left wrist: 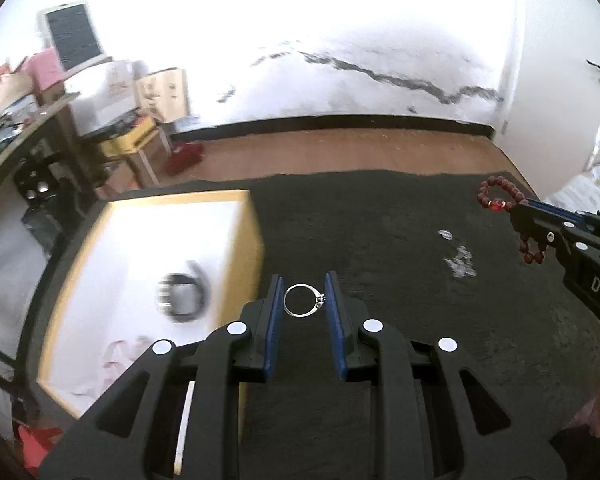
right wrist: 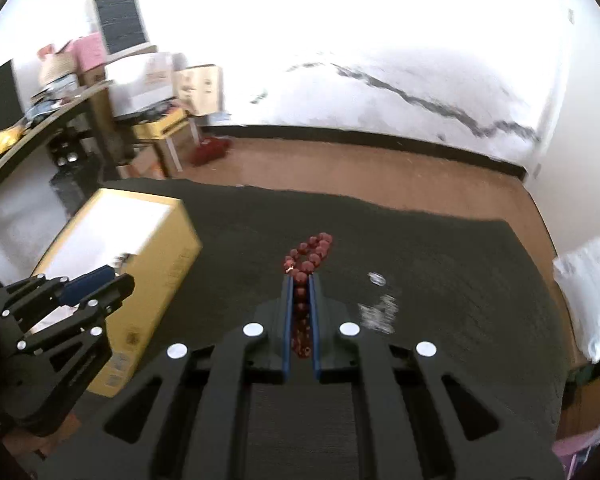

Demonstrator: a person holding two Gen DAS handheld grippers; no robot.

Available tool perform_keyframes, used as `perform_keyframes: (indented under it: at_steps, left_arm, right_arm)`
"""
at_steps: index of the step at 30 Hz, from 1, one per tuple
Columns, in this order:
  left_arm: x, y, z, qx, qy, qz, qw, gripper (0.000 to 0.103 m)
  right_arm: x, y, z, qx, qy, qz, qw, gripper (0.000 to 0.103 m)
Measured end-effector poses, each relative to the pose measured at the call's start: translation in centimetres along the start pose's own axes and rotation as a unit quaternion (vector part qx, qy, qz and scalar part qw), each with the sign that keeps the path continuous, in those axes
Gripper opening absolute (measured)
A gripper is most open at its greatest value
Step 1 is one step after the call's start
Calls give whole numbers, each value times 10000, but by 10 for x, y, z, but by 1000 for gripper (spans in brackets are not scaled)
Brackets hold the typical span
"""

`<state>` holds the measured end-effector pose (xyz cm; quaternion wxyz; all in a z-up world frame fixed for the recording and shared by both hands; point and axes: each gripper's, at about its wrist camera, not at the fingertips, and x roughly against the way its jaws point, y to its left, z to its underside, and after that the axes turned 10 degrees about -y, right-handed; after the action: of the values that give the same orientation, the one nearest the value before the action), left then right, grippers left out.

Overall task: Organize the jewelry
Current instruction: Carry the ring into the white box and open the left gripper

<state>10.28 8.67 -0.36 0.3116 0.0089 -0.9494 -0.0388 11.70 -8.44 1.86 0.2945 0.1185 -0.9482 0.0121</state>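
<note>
Left gripper point(left wrist: 304, 300): fills the lower centre of the left wrist view; blue-padded fingers point(left wrist: 274, 320) clamped on a silver ring, one pad at each side of the band.
Silver ring point(left wrist: 303, 300): held up over the dark mat, band roughly face-on to the camera, small stone setting toward the right pad.
Right gripper point(right wrist: 300, 280): lower centre of the right wrist view; fingers point(right wrist: 287, 320) closed together on a red bead bracelet. Also seen at the right edge of the left wrist view point(left wrist: 518, 206).
Red bead bracelet point(right wrist: 312, 256): one loop sticks out past the fingertips, more beads run back between the pads; in the left wrist view point(left wrist: 496, 196) a loop stands above the fingers and another hangs below them.
Dark mat point(left wrist: 380, 220): covers the tabletop, centre of both views.
Yellow box point(left wrist: 140, 264): left of centre, open top, white interior; a dark ring-shaped item point(left wrist: 184, 298) lies inside, blurred, so I cannot tell what it is.
Clear small pieces point(left wrist: 460, 264): lying on the mat, right of centre, near each other; too blurred to identify.
Background: wooden floor point(left wrist: 340, 152), white wall with a dark crack, cluttered shelves at upper left.
</note>
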Motion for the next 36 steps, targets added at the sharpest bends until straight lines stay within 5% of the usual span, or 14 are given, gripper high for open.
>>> perform_keyframes:
  at_steps: [11, 19, 36]
  left_arm:
    - [35, 146, 18, 629, 75, -868, 9942, 22]
    - [19, 199, 44, 946, 275, -1132, 9887, 22]
    - [-65, 212, 98, 1144, 915, -1057, 9836, 22]
  right_arm:
    - [1, 152, -33, 591, -93, -812, 9949, 8]
    - [-25, 232, -27, 909, 106, -1133, 9893, 8]
    - [-73, 253, -2, 1188, 465, -1070, 9860, 8]
